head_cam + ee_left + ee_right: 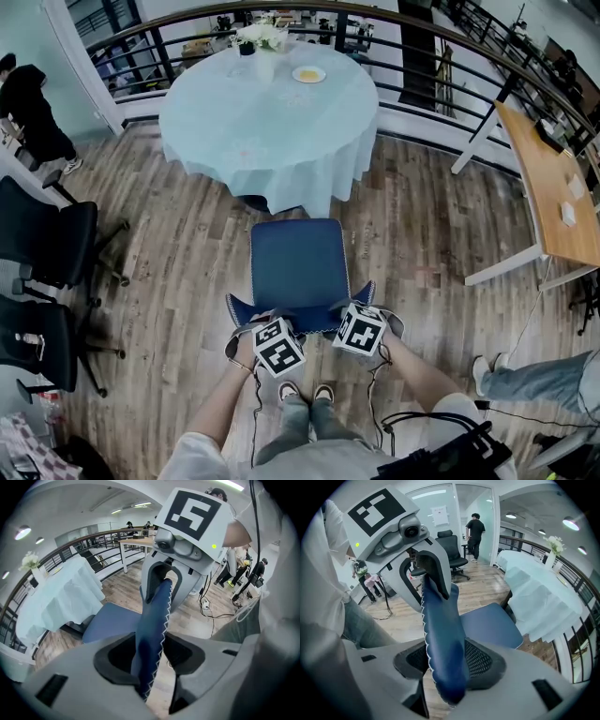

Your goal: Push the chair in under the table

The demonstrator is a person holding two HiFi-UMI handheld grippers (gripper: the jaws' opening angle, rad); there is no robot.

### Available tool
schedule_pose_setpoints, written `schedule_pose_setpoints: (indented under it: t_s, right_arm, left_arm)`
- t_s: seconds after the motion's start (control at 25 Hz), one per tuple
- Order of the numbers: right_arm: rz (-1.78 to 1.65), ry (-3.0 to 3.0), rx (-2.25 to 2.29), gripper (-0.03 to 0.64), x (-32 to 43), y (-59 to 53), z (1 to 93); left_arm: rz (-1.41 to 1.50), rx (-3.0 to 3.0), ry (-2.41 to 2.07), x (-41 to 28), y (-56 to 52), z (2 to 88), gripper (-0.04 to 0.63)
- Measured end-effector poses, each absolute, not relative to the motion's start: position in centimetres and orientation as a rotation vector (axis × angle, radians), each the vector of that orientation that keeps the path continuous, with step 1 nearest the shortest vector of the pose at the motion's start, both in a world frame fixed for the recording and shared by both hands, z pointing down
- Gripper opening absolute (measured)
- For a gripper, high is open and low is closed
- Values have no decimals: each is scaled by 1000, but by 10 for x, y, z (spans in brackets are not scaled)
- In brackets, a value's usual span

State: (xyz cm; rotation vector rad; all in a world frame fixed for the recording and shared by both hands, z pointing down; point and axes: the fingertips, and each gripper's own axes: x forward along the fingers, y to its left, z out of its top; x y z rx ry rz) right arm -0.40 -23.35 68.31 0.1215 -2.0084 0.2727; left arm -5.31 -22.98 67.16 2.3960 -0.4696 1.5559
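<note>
Feet: the person's shoes (307,392) stand on the wooden floor (187,244), just behind the chair (298,281).
Left gripper (151,660): its jaws stand fairly wide, closed on the blue backrest (152,620) near that end of its top edge. The white-stitched seam runs up between them.
Right gripper (445,663): its jaws are set wide and clamped on the padded top of the backrest, near the other end. The meshed pad presses against the blue cover.
Both grippers: they sit side by side on the backrest, tilted steeply down, marker cubes upward.
Chair: it faces the table with its blue seat (298,262) in the open. The front edge of the seat lies near the hanging cloth, not under it.
Round surface (267,122): covered by a pale blue cloth that drapes down all round, it is directly beyond the seat.
On the surface: a vase of white flowers (261,42) and a small plate (308,74) stand at the far side.
Sides: black office chairs (47,244) at the left, a wooden desk (548,187) at the right.
Far: a curved railing (422,56) behind the surface.
</note>
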Motion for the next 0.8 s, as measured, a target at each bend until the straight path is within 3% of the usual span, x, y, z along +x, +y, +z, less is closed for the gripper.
schedule_pose_setpoints:
  t_s: [0.8]
  right_arm:
    - [235,-2000,138,209,-3,-279,685]
  left_arm:
    - [1411,2397,-415,-50,-275,675,227]
